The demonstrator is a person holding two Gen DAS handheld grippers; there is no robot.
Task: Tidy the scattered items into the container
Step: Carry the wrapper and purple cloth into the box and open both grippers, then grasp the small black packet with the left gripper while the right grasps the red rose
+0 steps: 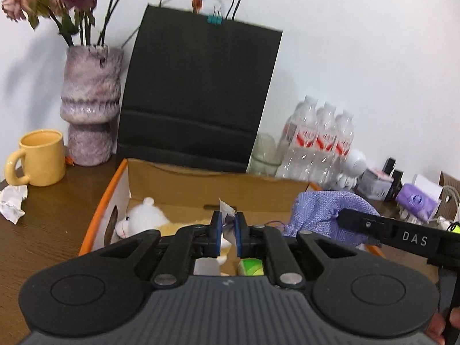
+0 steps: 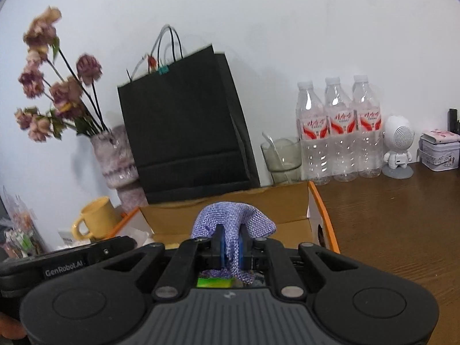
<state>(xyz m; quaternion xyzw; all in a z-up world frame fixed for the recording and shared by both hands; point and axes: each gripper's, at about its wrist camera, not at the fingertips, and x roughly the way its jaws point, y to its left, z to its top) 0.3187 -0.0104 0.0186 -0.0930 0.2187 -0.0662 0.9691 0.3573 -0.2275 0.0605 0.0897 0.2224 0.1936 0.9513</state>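
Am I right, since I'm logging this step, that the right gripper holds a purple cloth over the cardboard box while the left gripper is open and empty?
Not quite. The right gripper does hold the purple cloth over the cardboard box, but the left gripper is shut on a small packet, as the left wrist view shows.

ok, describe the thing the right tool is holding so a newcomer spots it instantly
Find the orange-edged cardboard box in front of the black paper bag. Over it, the right tool pinches a purple mesh cloth, the only knitted, lavender thing there.
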